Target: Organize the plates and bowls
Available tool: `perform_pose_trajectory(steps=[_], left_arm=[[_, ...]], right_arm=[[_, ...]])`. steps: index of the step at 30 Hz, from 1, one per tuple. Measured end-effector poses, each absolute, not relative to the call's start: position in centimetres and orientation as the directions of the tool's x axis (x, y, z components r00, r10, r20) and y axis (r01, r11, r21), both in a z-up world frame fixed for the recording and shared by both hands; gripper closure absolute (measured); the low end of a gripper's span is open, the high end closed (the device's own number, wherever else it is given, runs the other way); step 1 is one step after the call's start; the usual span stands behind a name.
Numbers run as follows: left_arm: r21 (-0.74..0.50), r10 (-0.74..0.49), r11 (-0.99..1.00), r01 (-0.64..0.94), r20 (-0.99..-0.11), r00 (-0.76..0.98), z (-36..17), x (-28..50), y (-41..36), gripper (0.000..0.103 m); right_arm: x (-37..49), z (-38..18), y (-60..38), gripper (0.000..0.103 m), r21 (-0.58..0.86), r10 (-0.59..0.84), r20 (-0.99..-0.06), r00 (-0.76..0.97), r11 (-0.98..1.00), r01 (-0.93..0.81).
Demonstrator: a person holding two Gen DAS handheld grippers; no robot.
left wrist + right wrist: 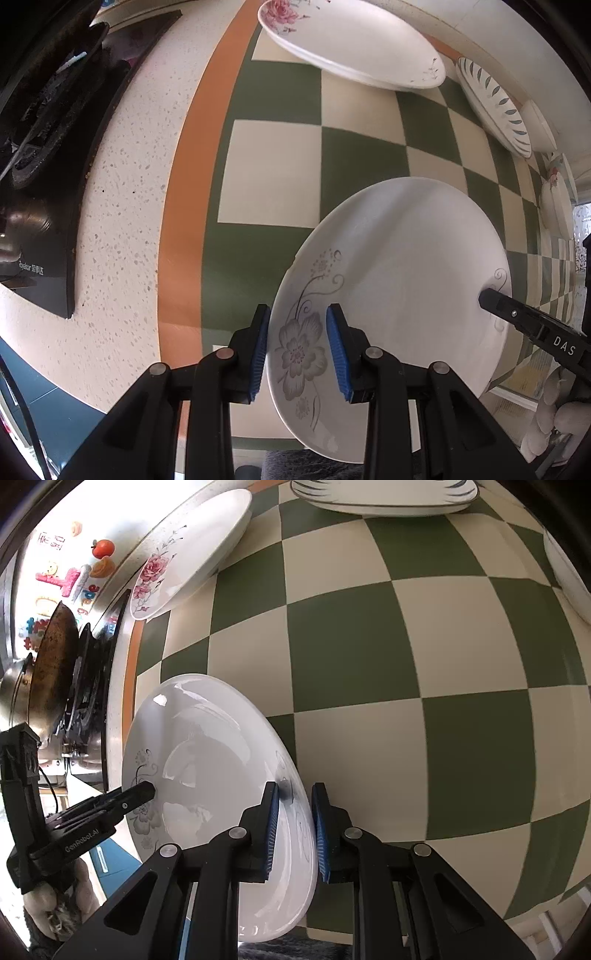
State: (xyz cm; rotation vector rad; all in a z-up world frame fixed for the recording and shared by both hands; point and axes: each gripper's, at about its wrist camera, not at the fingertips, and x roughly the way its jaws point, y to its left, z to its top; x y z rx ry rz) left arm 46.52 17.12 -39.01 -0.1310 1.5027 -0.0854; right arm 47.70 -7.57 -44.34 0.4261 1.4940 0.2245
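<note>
A white plate [406, 258] with a grey flower print lies tilted over the green and cream checked mat [277, 177]. My left gripper [297, 332] straddles its near rim at the flower, blue pads against both sides of the rim. In the right wrist view the same plate [207, 746] has its opposite rim pinched between the pads of my right gripper [295, 805]. Each view also shows a finger of the other gripper on the plate's far edge: the right one's finger [495, 299] and the left one's finger [142, 792].
A pink-rose plate [351, 44] and a leaf-patterned plate [495, 107] lie at the far side of the mat, and another floral dish [554, 206] sits at the right. A black stove [55, 147] with a wok [51, 664] stands on the speckled counter [122, 184] to the left.
</note>
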Motion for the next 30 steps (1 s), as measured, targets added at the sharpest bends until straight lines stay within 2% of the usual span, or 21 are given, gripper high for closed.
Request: perform_pose_trajectory(steps=[11,12,13,14,16,20,22,25,30], left_arm=[[-0.125,-0.122,0.992,-0.021,-0.987,0.109,-36.7,48.8,11.3,0.075],[-0.166,-0.164,0.986,-0.011,-0.98,0.113,-36.5,49.0,10.6,0.084],[-0.237,-0.235,0.971,-0.005,-0.966,0.105,-36.4,49.4,9.9,0.085],[-0.26,-0.259,0.966,0.003,-0.961,0.101,-36.2,49.7,8.7,0.085],[-0.218,-0.226,0.973,0.078,-0.968,0.11,-35.7,50.3,6.0,0.085],[-0.162,-0.176,0.981,0.11,-0.975,0.138,-35.5,51.5,4.4,0.085],[-0.122,-0.132,0.99,0.075,-0.98,0.147,-35.6,51.5,5.1,0.085],[-0.126,-0.123,0.992,-0.017,-0.983,0.134,-36.2,51.5,9.1,0.083],[-0.214,-0.2,0.953,-0.215,-0.976,0.088,-39.4,51.4,15.9,0.077]], right_arm=[[48.6,-41.6,-12.0,0.085,0.443,0.433,-0.894,0.116,0.892,0.089],[48.8,-41.4,-12.5,0.085,0.443,0.432,-0.894,0.121,0.893,0.086],[49.0,-41.2,-13.2,0.086,0.446,0.435,-0.892,0.122,0.891,0.084],[49.2,-41.1,-13.6,0.093,0.464,0.453,-0.883,0.122,0.882,0.084],[49.6,-40.9,-14.2,0.097,0.498,0.489,-0.865,0.11,0.863,0.081],[50.1,-41.6,-14.1,0.093,0.431,0.426,-0.9,0.09,0.901,0.05],[50.2,-42.4,-14.4,0.093,0.435,0.43,-0.899,0.079,0.898,0.063],[49.9,-43.7,-15.3,0.093,0.464,0.46,-0.886,0.059,0.881,0.095],[49.9,-44.7,-15.7,0.092,0.476,0.475,-0.879,0.032,0.874,0.098]])
